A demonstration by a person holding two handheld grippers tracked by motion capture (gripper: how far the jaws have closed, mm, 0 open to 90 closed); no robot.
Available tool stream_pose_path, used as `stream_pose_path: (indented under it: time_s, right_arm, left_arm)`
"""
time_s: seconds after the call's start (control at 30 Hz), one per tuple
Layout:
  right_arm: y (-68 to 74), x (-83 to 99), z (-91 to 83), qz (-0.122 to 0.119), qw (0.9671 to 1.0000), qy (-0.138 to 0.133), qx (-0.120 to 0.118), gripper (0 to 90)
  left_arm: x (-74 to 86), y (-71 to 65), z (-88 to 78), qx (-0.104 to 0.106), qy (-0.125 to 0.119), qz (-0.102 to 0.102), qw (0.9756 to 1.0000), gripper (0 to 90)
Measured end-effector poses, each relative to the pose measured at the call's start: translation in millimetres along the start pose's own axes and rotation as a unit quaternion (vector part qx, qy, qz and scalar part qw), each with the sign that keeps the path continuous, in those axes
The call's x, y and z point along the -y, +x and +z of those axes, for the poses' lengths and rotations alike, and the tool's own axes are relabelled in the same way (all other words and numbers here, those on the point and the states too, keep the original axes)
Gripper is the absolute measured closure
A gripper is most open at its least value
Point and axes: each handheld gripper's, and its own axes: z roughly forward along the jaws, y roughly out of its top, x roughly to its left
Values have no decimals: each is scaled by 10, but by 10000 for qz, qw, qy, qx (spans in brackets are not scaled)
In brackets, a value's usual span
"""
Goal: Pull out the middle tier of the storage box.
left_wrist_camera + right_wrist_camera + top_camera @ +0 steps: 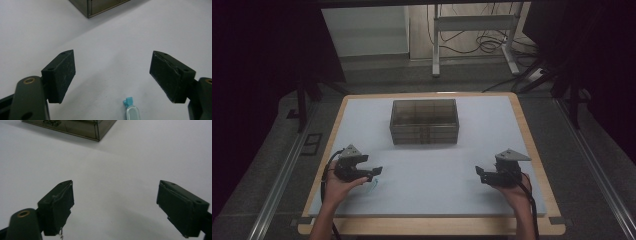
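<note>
Just under my left gripper (373,172), whose jaws gape wide and empty, lies a small blue clip (131,110) on the table (432,165), my right gripper (479,172) equally agape and empty, the dark box (424,121) farther off.

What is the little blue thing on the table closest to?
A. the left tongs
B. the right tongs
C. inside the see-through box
A: the little blue thing lies on the table just below the open left tongs, far from the box.
</note>
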Motion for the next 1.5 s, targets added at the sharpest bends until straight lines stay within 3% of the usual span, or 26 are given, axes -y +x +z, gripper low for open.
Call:
stream_pose_path:
  time_s: [0.13,0.3,0.47,0.5,0.6,0.83,1.1,1.23,1.5]
  right_arm:
    - [-23,17,4,-4,10000,85,21,145]
    - [-88,10,8,105,9997,171,-156,140]
    - [-213,-11,-45,316,9991,-37,-297,133]
    - [-253,-10,-45,342,9988,-53,-345,140]
    - [-293,-7,-22,241,9989,-8,-406,170]
    - [-197,-20,28,-81,9985,285,-471,205]
    - [-117,-70,12,-124,9980,198,-583,220]
    - [-89,-79,9,-152,9985,162,-492,228]
    - [-75,-59,19,-120,9986,214,-469,238]
  left_arm:
    - [1,6,-5,-60,-49,-43,10000,214]
    - [-10,-16,-10,-219,-98,-4,9997,217]
    - [-35,-88,30,-341,70,198,9992,207]
    - [-46,-117,39,-453,147,269,9985,217]
    - [-75,-152,49,-532,161,331,9979,237]
    - [-114,-254,83,-471,144,559,9972,234]
    - [-154,-225,127,-432,199,678,9966,240]
    - [-210,-295,129,-534,162,870,9946,258]
    - [-290,-332,109,-652,57,1021,9926,284]
